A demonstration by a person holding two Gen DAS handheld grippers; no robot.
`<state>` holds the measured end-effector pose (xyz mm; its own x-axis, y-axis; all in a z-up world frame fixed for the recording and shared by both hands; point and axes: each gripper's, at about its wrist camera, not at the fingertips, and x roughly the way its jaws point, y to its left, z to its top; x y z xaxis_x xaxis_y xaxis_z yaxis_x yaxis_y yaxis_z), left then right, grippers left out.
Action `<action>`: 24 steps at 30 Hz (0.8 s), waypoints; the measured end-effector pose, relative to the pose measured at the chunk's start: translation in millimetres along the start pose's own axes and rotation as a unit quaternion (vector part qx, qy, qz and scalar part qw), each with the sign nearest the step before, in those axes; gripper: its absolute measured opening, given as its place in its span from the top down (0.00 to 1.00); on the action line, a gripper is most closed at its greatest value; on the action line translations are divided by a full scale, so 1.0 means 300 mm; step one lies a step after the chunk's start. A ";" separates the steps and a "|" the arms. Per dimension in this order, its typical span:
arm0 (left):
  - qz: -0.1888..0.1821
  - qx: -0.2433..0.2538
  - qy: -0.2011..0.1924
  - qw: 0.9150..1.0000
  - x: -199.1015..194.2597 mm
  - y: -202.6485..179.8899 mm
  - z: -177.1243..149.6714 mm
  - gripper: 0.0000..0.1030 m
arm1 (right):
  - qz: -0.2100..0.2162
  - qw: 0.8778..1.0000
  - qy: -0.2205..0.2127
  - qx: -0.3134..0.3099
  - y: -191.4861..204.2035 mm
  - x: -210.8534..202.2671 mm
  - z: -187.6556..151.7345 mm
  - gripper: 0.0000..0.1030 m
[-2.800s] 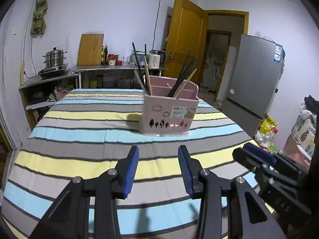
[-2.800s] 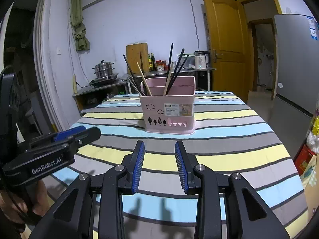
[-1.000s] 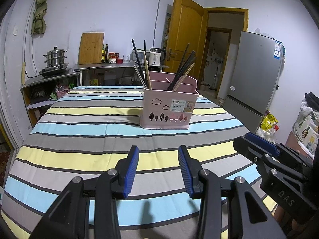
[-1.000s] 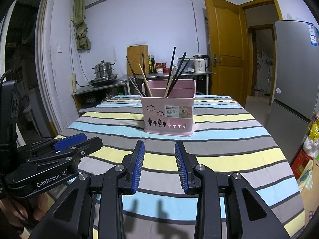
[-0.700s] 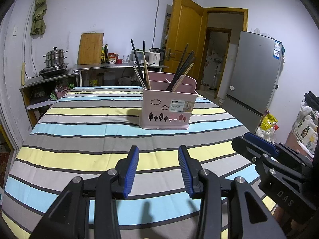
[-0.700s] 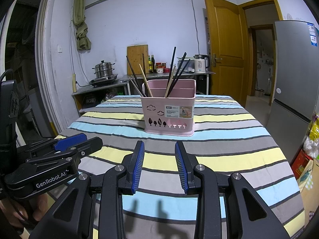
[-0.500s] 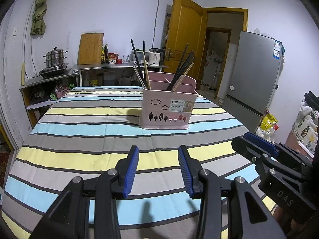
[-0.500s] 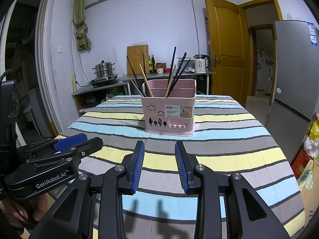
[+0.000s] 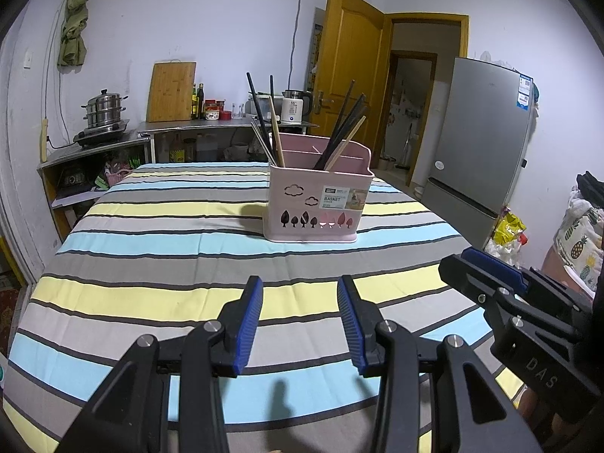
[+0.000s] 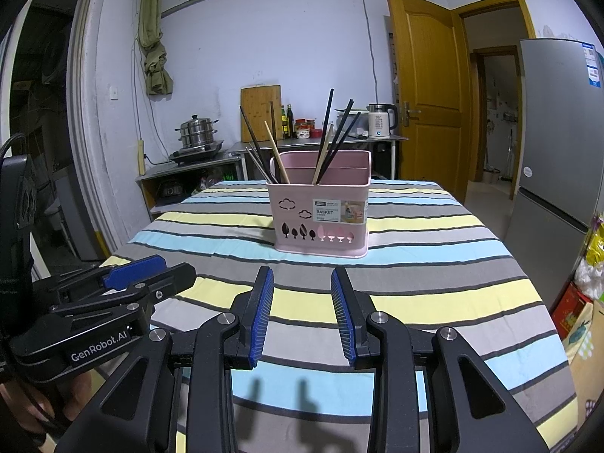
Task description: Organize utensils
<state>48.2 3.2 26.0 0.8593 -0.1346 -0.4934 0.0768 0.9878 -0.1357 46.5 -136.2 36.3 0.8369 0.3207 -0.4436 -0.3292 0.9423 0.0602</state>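
Both grippers idle before the pink utensil basket (image 9: 319,204)

Left gripper (image 9: 300,322) and right gripper (image 10: 302,311) hover with fingers parted, empty, above the striped counter's (image 10: 415,294) near edge; chopsticks (image 10: 328,136) stand inside.

basket (image 10: 321,219): far compartments and floor hidden behind front wall | chopsticks (image 10: 332,139): lower ends hidden inside; count unclear | label (image 9: 344,199): small print unreadable | fridge (image 10: 558,132): cut by right edge | tablecloth (image 9: 151,256): near edge hidden behind grippers
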 end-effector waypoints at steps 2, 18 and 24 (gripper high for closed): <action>0.000 0.000 0.000 1.000 0.000 0.000 0.000 0.59 | 0.000 1.000 0.000 -0.001 0.000 0.000 0.001 0.68; 0.007 0.017 0.001 1.000 -0.005 -0.010 -0.005 0.59 | 0.000 1.000 0.000 -0.002 0.004 -0.004 0.002 0.68; 0.006 0.020 0.002 1.000 -0.005 -0.014 -0.006 0.59 | 0.000 1.000 0.000 -0.002 0.003 -0.004 0.001 0.68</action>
<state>45.8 -0.9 25.9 0.8580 -0.1229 -0.4987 0.0862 0.9916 -0.0961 45.5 -135.7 37.1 0.8364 0.3209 -0.4443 -0.3308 0.9419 0.0575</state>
